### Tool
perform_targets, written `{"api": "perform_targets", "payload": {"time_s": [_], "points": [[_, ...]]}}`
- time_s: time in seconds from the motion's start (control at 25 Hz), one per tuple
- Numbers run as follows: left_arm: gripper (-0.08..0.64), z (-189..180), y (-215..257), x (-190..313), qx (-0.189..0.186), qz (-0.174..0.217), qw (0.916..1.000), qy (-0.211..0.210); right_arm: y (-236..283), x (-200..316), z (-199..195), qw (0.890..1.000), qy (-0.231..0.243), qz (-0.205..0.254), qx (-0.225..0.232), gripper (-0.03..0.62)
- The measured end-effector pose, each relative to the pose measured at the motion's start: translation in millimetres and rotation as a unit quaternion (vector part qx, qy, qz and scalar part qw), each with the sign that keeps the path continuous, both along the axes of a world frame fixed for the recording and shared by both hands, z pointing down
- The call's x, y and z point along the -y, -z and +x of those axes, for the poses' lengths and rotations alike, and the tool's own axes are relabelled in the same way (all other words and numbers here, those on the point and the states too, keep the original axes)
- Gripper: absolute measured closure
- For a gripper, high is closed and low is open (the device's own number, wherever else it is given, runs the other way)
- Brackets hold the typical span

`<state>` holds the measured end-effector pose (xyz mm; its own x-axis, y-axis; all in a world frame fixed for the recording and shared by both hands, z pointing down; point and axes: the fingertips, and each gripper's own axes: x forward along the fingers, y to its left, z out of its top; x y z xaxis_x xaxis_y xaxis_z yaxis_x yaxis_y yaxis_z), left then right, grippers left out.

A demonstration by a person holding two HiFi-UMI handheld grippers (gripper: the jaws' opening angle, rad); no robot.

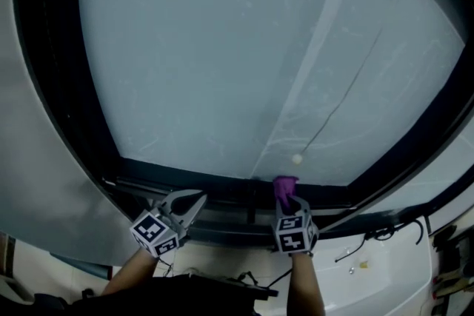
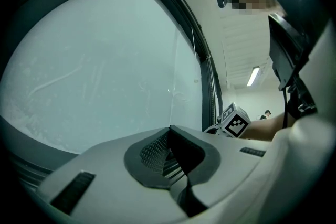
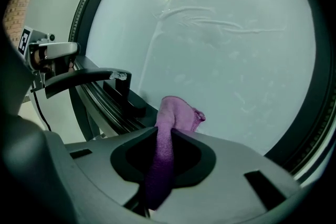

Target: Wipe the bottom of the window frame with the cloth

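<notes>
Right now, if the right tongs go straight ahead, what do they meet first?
Probably the window glass just above the bottom frame, with the held cloth touching first; depth is unclear.

Cloth (image 3: 176, 113): purple, soft napped fabric, fuzzy and matt, pinched between the pads of the right tool (image 3: 164, 136).
Window pane (image 1: 222, 48): ahead of both tools; pale, frosted-looking glass, dull, with faint streaks and smears.
Window frame (image 1: 222, 189): just under the right tool's tip; dark and matt, with ridged rails; metal or plastic cannot be told.
Left tool (image 2: 169, 134): smooth grey matt plastic shell; dark pads (image 2: 152, 150), finely ribbed, rubber-like.
Marker cubes (image 1: 295, 233): flat matt black-and-white print.
</notes>
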<state>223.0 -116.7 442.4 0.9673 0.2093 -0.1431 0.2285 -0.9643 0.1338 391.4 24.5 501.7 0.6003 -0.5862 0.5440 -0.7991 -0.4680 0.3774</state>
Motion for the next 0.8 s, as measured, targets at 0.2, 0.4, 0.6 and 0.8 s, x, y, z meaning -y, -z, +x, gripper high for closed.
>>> {"api": "perform_targets", "payload": {"time_s": [0.2,0.4,0.6,0.8], "points": [[0.558,-9.9,-2.8,5.5,0.002,-0.001,1.0,-0.002,0.2,8.9,-7.5,1.0,0.005,0.006,0.007,0.517],[0.558,-20.0,-2.8,11.5,0.003,0.005,1.0,-0.007,0.2,17.3,-14.4,1.0,0.006,0.005,0.003,0.517],[0.558,-31.5,-6.2,22.5,0.011,0.012,0.9999,-0.006,1.2,32.1,-22.0,1.0,0.018,0.01,0.01,0.517],[0.558,-38.4,-6.4,24.8,0.012,0.014,0.9998,0.007,7.5,34.5,-21.5,0.997,0.021,0.063,0.033,0.518]]}}
